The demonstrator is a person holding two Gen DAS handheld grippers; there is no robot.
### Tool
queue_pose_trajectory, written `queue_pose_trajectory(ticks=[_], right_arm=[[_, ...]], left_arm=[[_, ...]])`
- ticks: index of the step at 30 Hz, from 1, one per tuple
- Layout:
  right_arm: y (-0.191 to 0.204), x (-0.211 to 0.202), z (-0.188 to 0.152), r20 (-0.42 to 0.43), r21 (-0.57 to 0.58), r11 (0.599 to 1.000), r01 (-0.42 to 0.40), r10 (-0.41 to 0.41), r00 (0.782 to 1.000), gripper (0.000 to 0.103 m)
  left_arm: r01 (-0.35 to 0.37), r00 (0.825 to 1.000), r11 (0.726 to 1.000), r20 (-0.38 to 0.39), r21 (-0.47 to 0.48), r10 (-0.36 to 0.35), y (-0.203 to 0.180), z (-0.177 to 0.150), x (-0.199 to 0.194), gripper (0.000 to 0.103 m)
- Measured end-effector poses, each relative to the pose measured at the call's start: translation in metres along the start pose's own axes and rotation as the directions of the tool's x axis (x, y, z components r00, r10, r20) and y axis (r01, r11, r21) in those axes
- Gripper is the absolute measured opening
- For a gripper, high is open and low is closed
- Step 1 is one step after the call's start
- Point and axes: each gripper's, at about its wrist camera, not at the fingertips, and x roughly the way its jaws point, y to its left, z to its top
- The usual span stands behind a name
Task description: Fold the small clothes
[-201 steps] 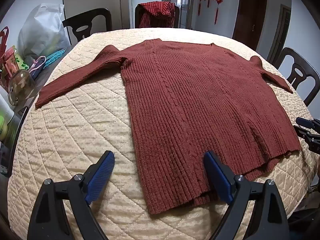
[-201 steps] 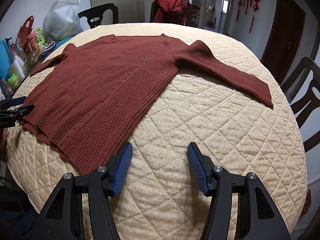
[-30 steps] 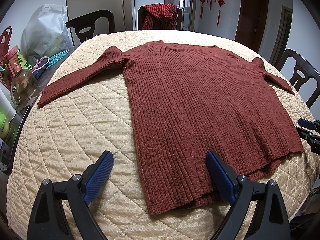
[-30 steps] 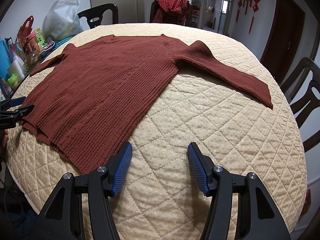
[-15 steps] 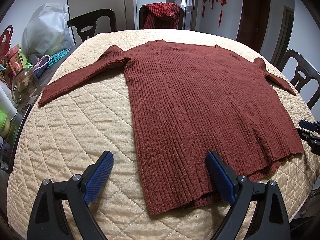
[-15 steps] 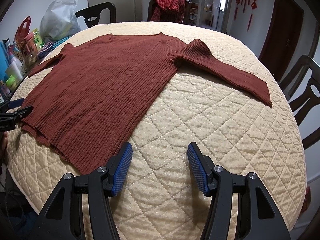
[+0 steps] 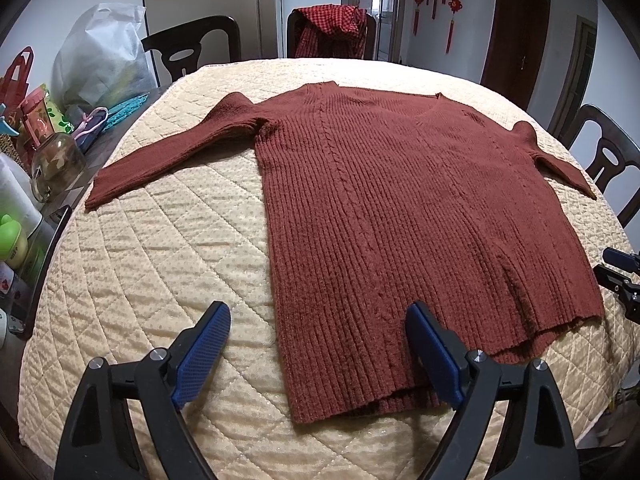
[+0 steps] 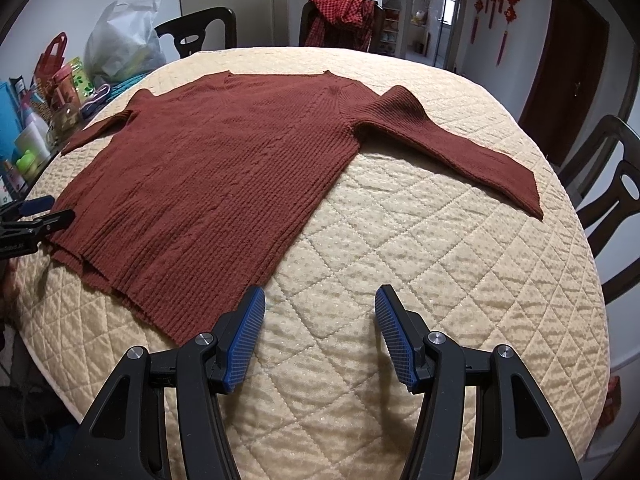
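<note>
A dark red ribbed sweater [image 7: 400, 208] lies flat on the quilted beige table cover [image 7: 152, 280], both sleeves spread out; it also shows in the right wrist view [image 8: 224, 176]. My left gripper [image 7: 318, 336] is open and empty, above the sweater's near left hem corner. My right gripper [image 8: 320, 320] is open and empty, over bare quilt just right of the hem's near right corner. The right sleeve's cuff [image 8: 520, 184] lies far right. Each gripper's tips show at the other view's edge.
Dark wooden chairs [image 7: 200, 48] ring the round table; one at the back holds a red checked garment [image 7: 332, 28]. At the left edge stand a white plastic bag [image 7: 100, 56], a glass jar [image 7: 56, 160], bottles and bags.
Both grippers have barely moved over the last second; the views shift only slightly. The sweater lies as before.
</note>
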Motion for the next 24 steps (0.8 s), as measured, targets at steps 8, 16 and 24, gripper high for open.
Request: queue_pose_trajectory(ticks=[8,16,24], right_arm=[[0.006,-0.01,0.007,0.033,-0.013,1.0,-0.006,0.006,0.999,0.058],[0.017,-0.004,0.031,0.051,-0.033,0.999,-0.042,0.044,0.998,0.058],[0.037,0.012,0.068,0.072,-0.091,0.993,-0.079,0.086,0.994,0.058]], left_arm=[[-0.006,1.0,1.0,0.017,-0.006,0.006,0.0,0.008,-0.003,0.091],[-0.016,1.0,1.0,0.02,-0.017,0.017,0.01,0.025,0.007,0.088],[-0.069,0.996,0.991,0.052,-0.111,0.075,0.061,0.062,0.02,0.086]])
